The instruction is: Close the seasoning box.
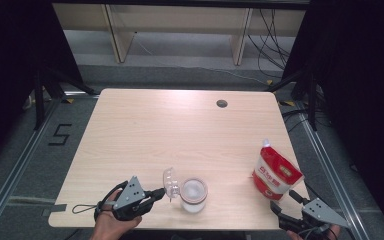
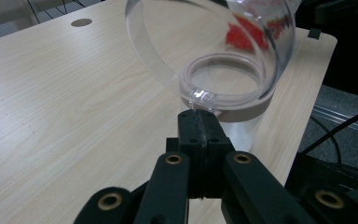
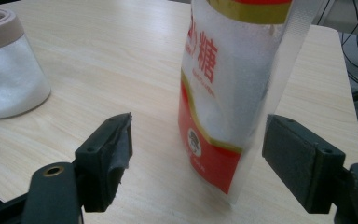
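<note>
- A person's left gripper (image 1: 161, 192), at the near left edge of the pale wooden table (image 1: 145, 130), had its black jaws pressed together on the small tab of a clear domed plastic lid (image 1: 169, 182).
- The lid stood tipped up on edge, its hollow side facing the person's left and its rim line running roughly upright; in the left gripper view it (image 2: 205, 42) hung just above the jar's mouth.
- Just right of the lid stood one clear round jar with a beige collar (image 1: 193, 195), upright, mouth open to the ceiling, white granules inside.
- Well apart, near the right edge, one red-and-white stand-up pouch with red lettering (image 1: 275, 172) stood with its long axis upright, leaning slightly, spout corner uppermost.
- The right gripper (image 1: 286, 201) waited at the near right corner, jaws apart; in the right gripper view the pouch (image 3: 233, 93) stood between the two pads, touched by neither.
- Count: two grippers, one jar, one lid, one pouch, one table with a single round grommet hole (image 1: 222, 103) at its far side.
</note>
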A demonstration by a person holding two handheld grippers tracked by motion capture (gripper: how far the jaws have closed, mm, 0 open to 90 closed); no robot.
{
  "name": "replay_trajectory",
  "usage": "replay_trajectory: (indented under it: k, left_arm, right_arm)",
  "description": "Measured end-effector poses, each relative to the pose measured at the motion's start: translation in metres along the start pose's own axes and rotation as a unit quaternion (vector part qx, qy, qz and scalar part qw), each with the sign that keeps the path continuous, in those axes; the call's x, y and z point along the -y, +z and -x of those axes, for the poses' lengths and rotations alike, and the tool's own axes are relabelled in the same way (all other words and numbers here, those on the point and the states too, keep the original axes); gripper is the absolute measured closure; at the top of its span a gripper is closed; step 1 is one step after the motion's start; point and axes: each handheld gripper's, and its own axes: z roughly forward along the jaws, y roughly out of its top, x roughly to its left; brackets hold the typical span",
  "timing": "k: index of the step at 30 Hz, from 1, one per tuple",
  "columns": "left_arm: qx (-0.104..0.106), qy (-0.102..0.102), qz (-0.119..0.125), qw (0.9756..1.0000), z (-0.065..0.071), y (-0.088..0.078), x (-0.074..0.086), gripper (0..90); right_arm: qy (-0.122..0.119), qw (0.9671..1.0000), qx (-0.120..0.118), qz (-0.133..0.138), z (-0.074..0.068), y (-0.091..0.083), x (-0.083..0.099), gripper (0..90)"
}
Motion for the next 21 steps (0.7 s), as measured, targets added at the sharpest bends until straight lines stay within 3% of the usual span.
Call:
replay_trajectory:
  k: [1, 2, 3, 5, 6, 8, 9, 10, 12, 18, 21]
  left_arm:
    - [0.006, -0.002, 0.001, 1.0, 0.0, 0.0009, -0.0001, 89.2]
    - [0.005, 0.009, 0.0, 0.9999, -0.0004, 0.0009, -0.001, 89.2]
    - [0.007, -0.001, 0.004, 1.0, 0.0017, 0.0021, -0.001, 89.2]
    - [0.006, 0.009, 0.003, 0.9999, 0.0022, 0.0023, -0.0022, 89.2]
    - [0.012, -0.001, 0.003, 0.9999, 0.0031, 0.003, -0.0022, 89.2]
    - [0.009, 0.006, 0.005, 0.9999, 0.0034, 0.0034, -0.003, 89.2]
    - [0.009, 0.005, 0.005, 0.9999, 0.0037, 0.0039, -0.0033, 89.2]
    - [0.008, 0.006, 0.003, 0.9999, 0.0038, 0.0039, -0.0037, 89.2]
    - [0.008, 0.009, 0.001, 0.9999, 0.0037, 0.0042, -0.0041, 89.2]
    - [0.011, 0.004, 0.006, 0.9999, 0.0056, 0.0058, -0.0051, 89.1]
    - [0.013, 0.019, 0.008, 0.9997, 0.0042, 0.0065, -0.0061, 88.9]
  right_arm:
    - [-0.001, 1.0, -0.001, -0.001, 0.0002, 0.0, -0.0001, 25.4]
    - [-0.001, 1.0, -0.001, 0.0, 0.0002, 0.0, 0.0, 25.4]
    - [-0.001, 1.0, -0.001, 0.0, 0.0002, 0.0, 0.0, 25.4]
    - [0.001, 1.0, -0.001, 0.0, -0.0002, 0.0, 0.0001, 25.5]
    - [0.007, 1.0, -0.005, -0.003, -0.0011, -0.0003, -0.0001, 25.5]
    - [0.0, 1.0, -0.006, -0.003, -0.0002, -0.0002, -0.0003, 26.4]
    - [0.01, 0.9999, 0.003, -0.001, -0.0031, -0.0014, -0.0003, 26.7]
    - [-0.01, 0.9999, -0.002, 0.005, 0.0002, -0.0014, -0.0016, 26.9]
    - [0.003, 1.0, 0.005, 0.006, -0.0016, -0.0025, -0.0011, 27.1]
    - [-0.012, 0.9999, 0.002, 0.004, 0.0003, -0.0025, -0.0014, 27.0]
    - [-0.006, 1.0, -0.003, 0.006, -0.0007, -0.0013, -0.0012, 26.8]
